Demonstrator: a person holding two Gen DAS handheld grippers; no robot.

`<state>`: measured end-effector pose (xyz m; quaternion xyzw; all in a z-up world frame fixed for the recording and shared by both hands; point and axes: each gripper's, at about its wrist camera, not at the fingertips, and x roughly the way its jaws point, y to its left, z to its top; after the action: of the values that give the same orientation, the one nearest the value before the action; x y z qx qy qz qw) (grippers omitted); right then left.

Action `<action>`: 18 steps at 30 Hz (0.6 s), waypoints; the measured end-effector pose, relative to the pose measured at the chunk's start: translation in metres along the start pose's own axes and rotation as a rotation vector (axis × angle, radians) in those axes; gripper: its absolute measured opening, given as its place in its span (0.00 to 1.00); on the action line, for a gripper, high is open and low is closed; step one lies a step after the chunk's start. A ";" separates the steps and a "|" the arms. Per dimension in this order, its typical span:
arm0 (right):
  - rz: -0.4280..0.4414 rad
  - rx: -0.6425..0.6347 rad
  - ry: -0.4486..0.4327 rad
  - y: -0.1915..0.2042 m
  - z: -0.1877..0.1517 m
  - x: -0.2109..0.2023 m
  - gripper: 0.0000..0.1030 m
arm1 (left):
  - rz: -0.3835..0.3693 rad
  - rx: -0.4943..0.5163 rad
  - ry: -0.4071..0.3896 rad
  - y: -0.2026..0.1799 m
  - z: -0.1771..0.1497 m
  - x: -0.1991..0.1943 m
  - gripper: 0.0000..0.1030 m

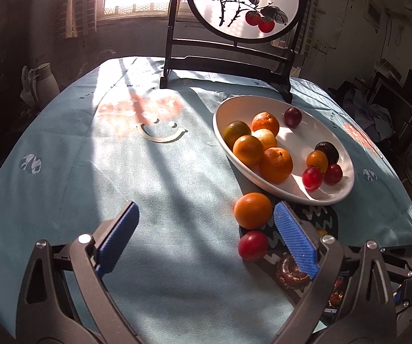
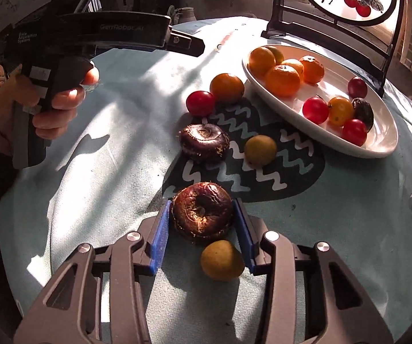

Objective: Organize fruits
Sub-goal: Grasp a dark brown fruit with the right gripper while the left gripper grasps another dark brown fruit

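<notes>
Right gripper (image 2: 203, 223): jaws pinching the dark wrinkled fruit (image 2: 201, 210) on the desk (image 2: 91, 200), a yellow fruit (image 2: 221, 259) just below it. Step: pick-up, prob. for the white plate (image 2: 384, 143) further back w/ oranges & red fruit. Next: lift clear, carry over the rim. Left gripper (image 1: 206, 238): jaws spread, empty.

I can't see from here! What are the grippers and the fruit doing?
Right hand-held gripper shut on dark wrinkled fruit. Left hand-held gripper open, empty. Yellow fruit close beside.
</notes>
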<state>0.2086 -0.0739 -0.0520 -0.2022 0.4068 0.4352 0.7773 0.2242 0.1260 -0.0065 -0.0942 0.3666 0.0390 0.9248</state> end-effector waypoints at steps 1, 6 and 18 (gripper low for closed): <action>0.013 0.032 -0.022 -0.006 0.002 -0.004 0.42 | -0.004 -0.004 0.005 0.000 0.000 0.000 0.94; 0.013 0.267 -0.166 -0.052 0.006 -0.030 0.42 | -0.091 0.051 0.044 -0.014 -0.009 0.000 0.94; 0.015 0.419 -0.170 -0.079 0.002 -0.031 0.42 | -0.269 0.413 0.161 -0.088 -0.054 0.004 0.84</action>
<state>0.2667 -0.1312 -0.0292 0.0038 0.4229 0.3625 0.8305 0.2033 0.0285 -0.0353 0.0458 0.4233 -0.1678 0.8891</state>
